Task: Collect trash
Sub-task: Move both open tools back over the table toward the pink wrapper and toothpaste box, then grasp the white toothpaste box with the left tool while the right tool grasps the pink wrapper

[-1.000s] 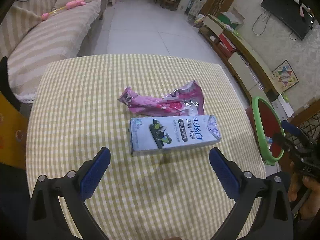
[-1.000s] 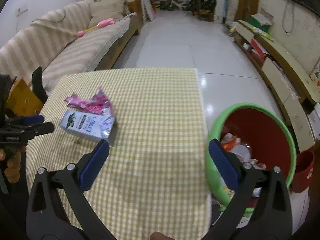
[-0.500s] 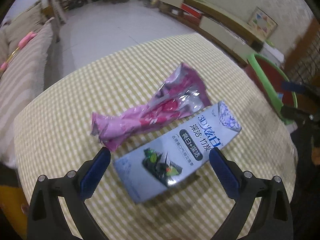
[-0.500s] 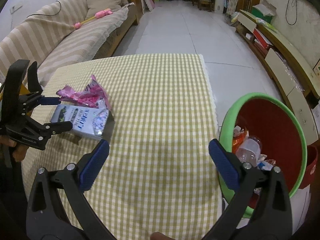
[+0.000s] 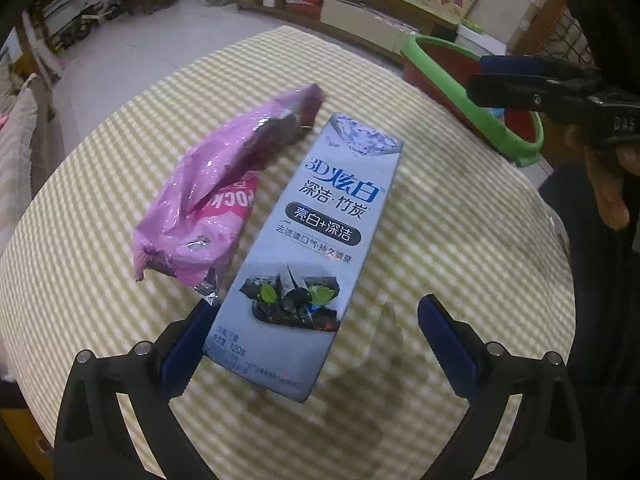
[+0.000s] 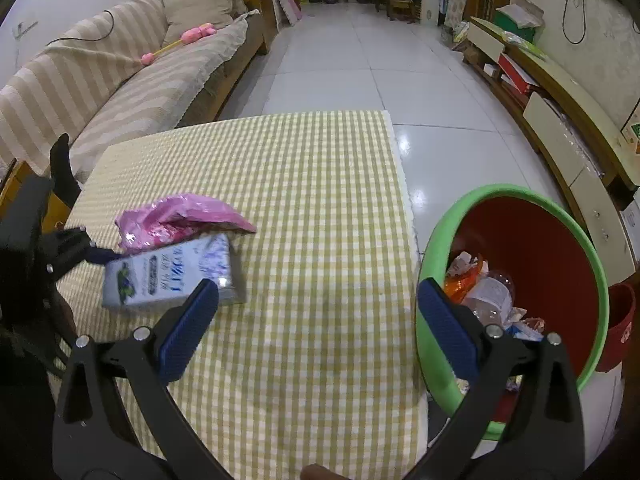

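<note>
A pale blue toothpaste box (image 5: 316, 240) lies on the yellow checked table (image 5: 460, 240), with a crumpled pink wrapper (image 5: 216, 196) touching its left side. My left gripper (image 5: 316, 344) is open, its jaws straddling the box's near end; the left pad touches the box edge. Both items show in the right wrist view: the box (image 6: 172, 276) and the wrapper (image 6: 180, 216). My right gripper (image 6: 316, 328) is open and empty, above the table's right edge beside the red bin with a green rim (image 6: 520, 200).
The bin holds a plastic bottle (image 6: 488, 292) and scraps. A striped sofa (image 6: 100, 92) stands behind the table. A low TV cabinet (image 6: 560, 100) runs along the right wall. A small red cup (image 6: 620, 320) sits beside the bin.
My left gripper has moved in close and turned so the box lies lengthwise between its jaws. My right gripper has shifted slightly forward near the bin.
</note>
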Demonstrator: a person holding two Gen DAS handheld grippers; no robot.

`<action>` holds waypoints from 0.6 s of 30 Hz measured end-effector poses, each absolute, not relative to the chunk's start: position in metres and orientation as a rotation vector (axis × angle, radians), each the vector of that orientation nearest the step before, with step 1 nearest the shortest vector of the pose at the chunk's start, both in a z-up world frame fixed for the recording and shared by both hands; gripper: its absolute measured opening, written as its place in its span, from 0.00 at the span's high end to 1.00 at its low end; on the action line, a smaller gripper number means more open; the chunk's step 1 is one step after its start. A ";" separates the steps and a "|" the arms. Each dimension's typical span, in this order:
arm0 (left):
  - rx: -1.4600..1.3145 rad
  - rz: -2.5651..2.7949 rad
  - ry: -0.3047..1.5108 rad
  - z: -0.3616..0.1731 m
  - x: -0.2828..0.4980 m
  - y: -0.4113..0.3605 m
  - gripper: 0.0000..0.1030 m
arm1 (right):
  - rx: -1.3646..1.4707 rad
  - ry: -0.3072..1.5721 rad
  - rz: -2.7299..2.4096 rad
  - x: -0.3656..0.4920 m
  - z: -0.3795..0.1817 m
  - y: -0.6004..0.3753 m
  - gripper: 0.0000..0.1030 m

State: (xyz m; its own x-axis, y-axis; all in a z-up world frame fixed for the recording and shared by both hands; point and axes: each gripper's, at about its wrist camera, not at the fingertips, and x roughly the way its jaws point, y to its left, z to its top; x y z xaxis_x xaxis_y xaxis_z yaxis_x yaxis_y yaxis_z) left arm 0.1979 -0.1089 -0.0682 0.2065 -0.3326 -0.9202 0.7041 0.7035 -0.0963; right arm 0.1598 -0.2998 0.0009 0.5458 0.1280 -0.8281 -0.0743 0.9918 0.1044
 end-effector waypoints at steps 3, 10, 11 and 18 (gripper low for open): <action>0.362 -0.668 1.104 -0.064 0.198 -0.127 0.10 | 0.058 0.981 0.124 0.160 0.005 -0.299 0.05; 0.246 -0.659 1.141 -0.068 0.213 -0.142 0.39 | 0.053 0.974 0.116 0.157 0.009 -0.303 0.05; 0.237 -0.662 1.147 -0.067 0.213 -0.141 0.41 | 0.055 0.974 0.117 0.157 0.009 -0.303 0.05; 0.123 -0.636 1.189 -0.065 0.189 -0.098 0.51 | 0.058 0.965 0.152 0.159 0.010 -0.290 0.05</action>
